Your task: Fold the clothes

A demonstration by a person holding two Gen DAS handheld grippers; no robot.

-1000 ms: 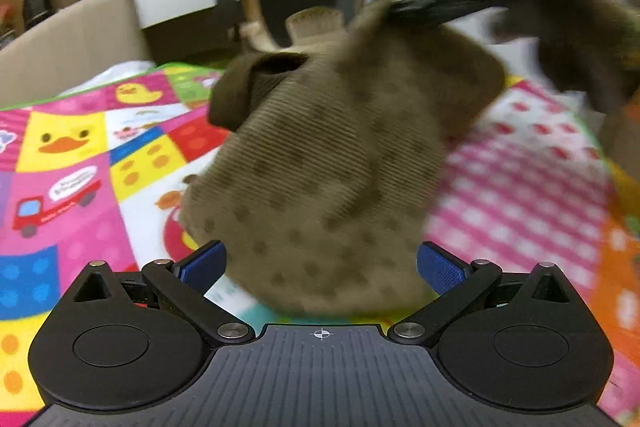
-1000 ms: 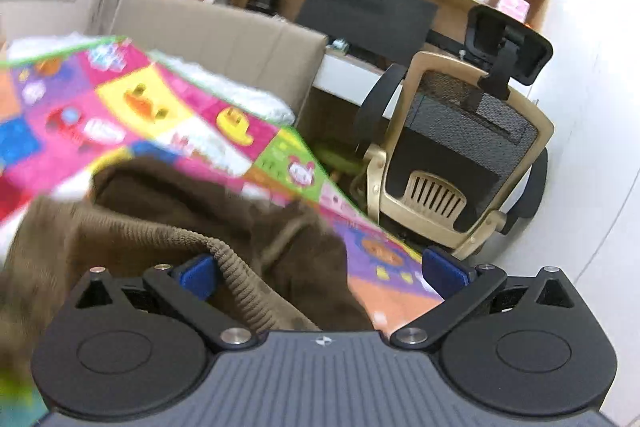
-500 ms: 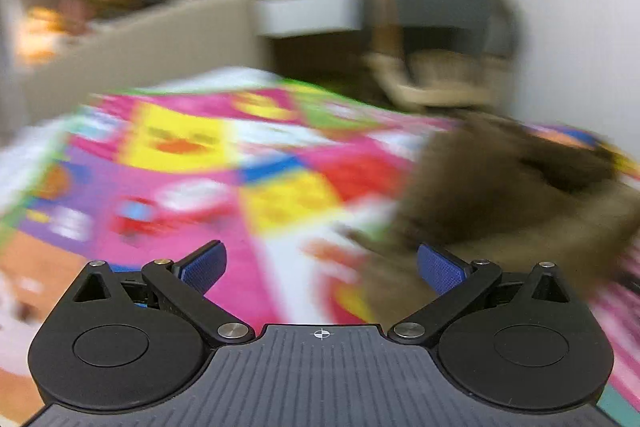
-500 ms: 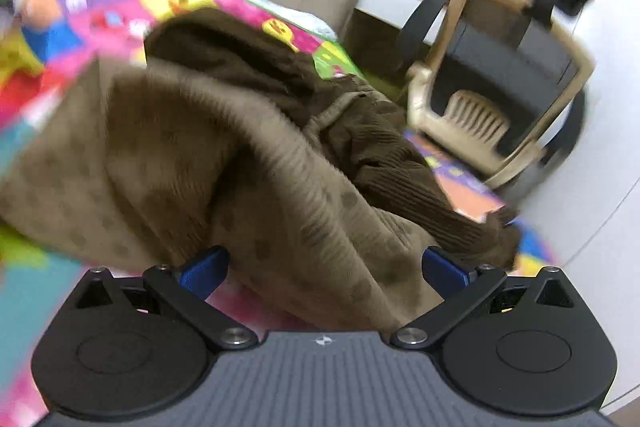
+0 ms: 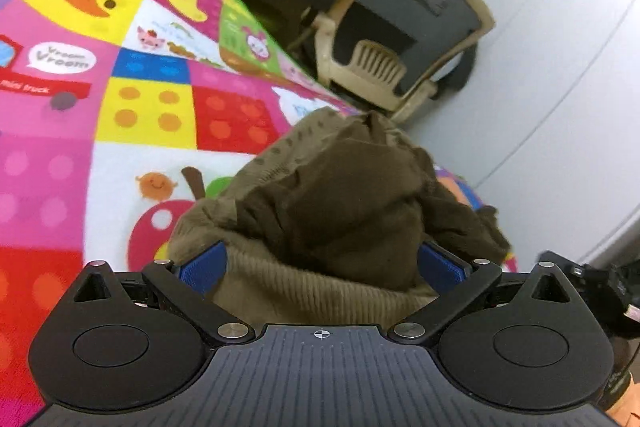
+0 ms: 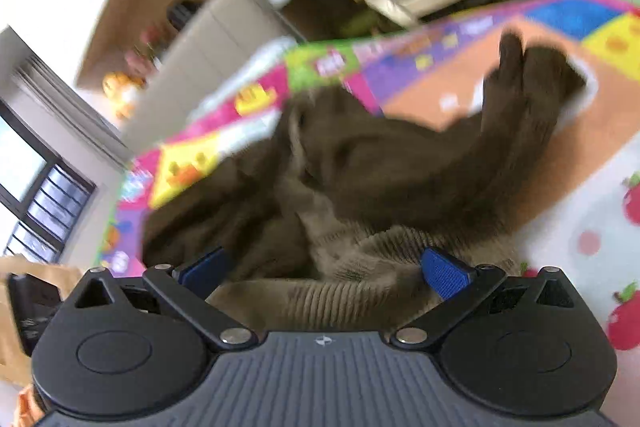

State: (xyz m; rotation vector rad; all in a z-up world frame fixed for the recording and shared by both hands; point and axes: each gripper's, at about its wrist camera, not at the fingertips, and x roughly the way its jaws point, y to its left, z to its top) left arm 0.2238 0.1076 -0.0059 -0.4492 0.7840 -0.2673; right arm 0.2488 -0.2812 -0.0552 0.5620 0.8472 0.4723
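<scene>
Brown knitted sweater [image 5: 340, 211] fills the lower centre of the left wrist view, heaped in a crumpled mound on the bright patchwork play mat [image 5: 132, 99]. The left gripper [image 5: 320, 265] has its blue fingers [image 5: 202, 267] spread wide, one on each side of the near ribbed edge of the garment, with cloth lying between them but not pinched. From here the mound runs away from the fingers toward the upper right of the frame, where an office chair [image 5: 400, 27] stands beyond the mat's edge. A dark part of the other tool shows at the lower right border.

In the right wrist view, which is blurred, the sweater [image 6: 360, 187] again sits just ahead of the right gripper [image 6: 324, 269], whose fingers [image 6: 444, 273] are likewise wide apart around the ribbed hem, gripping nothing as far as I can tell. A darker sleeve [image 6: 528, 115] stretches from the centre up to the upper right of the frame, ending in a cuff over an orange panel of the mat [image 6: 480, 99]. That gives the long axis here: lower left to upper right.

Both tools sit at the same near hem, so neither is clearly closer. My judgement is that the coming move depends on each closing on that ribbed edge, so the bundle can be spread flat before any fold.
</scene>
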